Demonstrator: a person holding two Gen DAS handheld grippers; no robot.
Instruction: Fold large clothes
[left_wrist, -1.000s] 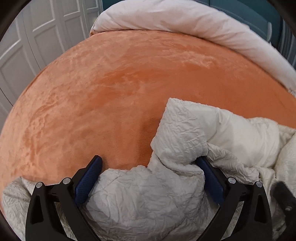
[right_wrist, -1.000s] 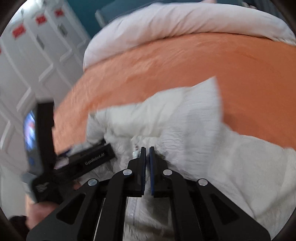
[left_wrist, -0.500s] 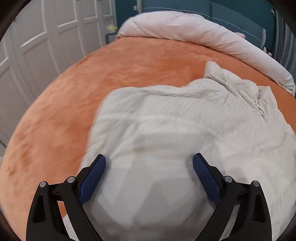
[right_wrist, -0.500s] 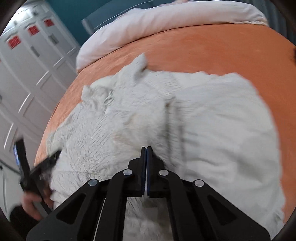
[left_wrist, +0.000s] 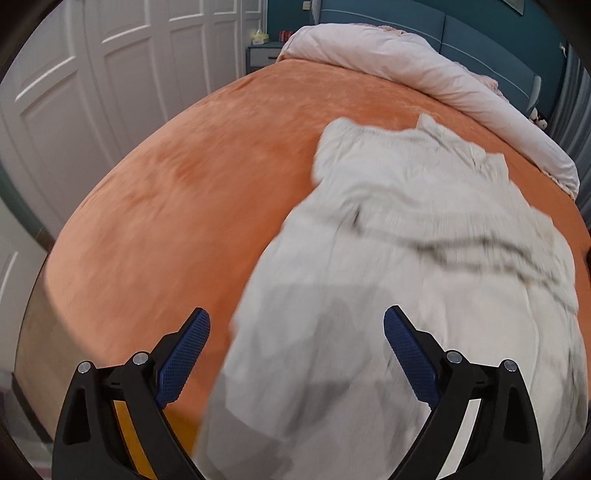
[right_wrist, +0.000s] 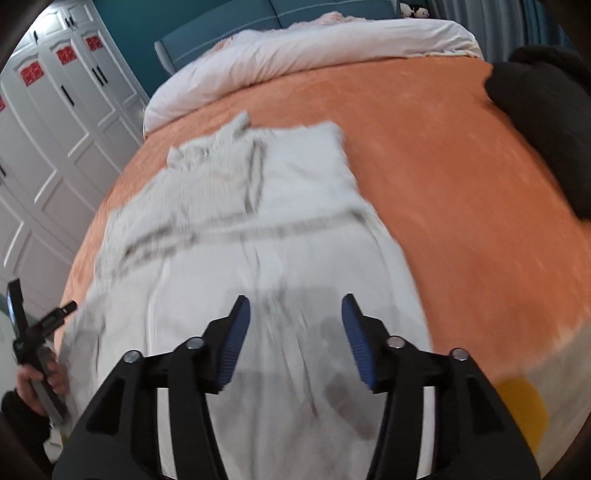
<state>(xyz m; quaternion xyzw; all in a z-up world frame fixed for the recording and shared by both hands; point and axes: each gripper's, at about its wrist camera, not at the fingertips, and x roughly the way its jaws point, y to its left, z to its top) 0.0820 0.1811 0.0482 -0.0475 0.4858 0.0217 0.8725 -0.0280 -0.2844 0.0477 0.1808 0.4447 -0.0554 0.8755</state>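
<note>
A large white crinkled garment (left_wrist: 417, 236) lies spread lengthwise on the orange bedspread (left_wrist: 177, 192), collar end toward the headboard, blurred by motion. It also shows in the right wrist view (right_wrist: 251, 236). My left gripper (left_wrist: 297, 325) is open and empty above the garment's near left edge. My right gripper (right_wrist: 295, 314) is open and empty above the garment's near end. The left gripper's body and the hand holding it (right_wrist: 37, 362) show at the left edge of the right wrist view.
A white rolled duvet (left_wrist: 424, 70) lies across the head of the bed. A dark garment (right_wrist: 546, 125) lies at the bed's right side. White wardrobe doors (left_wrist: 92, 92) stand to the left. A nightstand (left_wrist: 262, 55) stands by the headboard.
The garment went from a bunched heap to spread out flat along the bed. My right gripper was shut on it and has opened. Both grippers have drawn back toward the bed's foot.
</note>
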